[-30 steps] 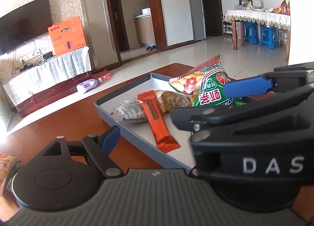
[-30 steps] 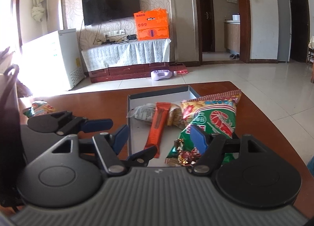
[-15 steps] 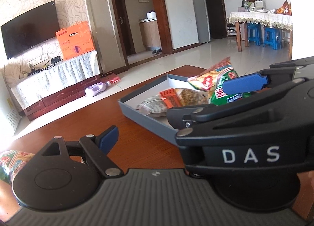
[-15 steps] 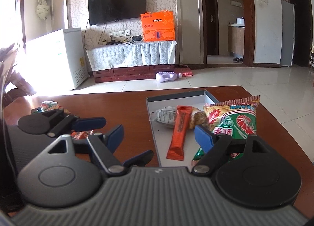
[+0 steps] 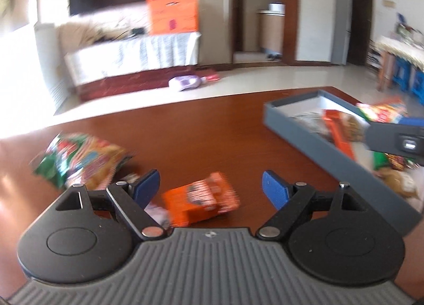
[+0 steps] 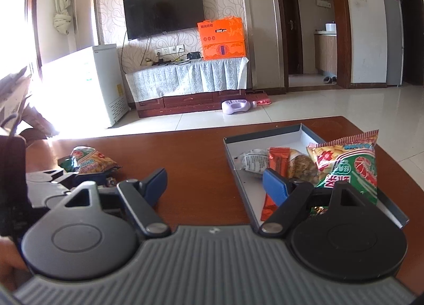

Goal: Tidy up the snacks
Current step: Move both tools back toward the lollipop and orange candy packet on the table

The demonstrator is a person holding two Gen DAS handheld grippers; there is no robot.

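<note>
Though smeared by blur, shows enough from the left wrist: left gripper (image 5: 210, 185) low over the brown desk (image 5: 198, 132), jaws spread wide, gripping nothing. Hangs above an orange snack packet (image 5: 201, 203) lying flat on the desk, framed between the blue pads (image 5: 274, 191); cannot tell whether either pad touches it. Just beside that packet, toward the left pad, a small pale wrapper (image 5: 156, 211), too blurred to name. Farther left on the desk, a green and yellow chip bag (image 5: 79, 159), well apart from the grey box (image 5: 318, 146) at the right. Across the box's near end, part of the right gripper (image 5: 397, 138).

From the right wrist, sharp: right gripper (image 6: 216, 187) with jaws likewise released and empty, right pad over the near left part of the box (image 6: 265, 136), left pad over bare desk (image 6: 201, 156). Inside the box, side by side: a pale crinkled wrapper (image 6: 254, 160), an orange stick pack (image 6: 277, 164) lying lengthwise, a brown nut packet (image 6: 302, 166), and a large green and red bag (image 6: 347, 164) propped up along the right side. Out on the desk at the left, the chip bag (image 6: 90, 160), with the left gripper (image 6: 53, 180) just in front of it.
</note>
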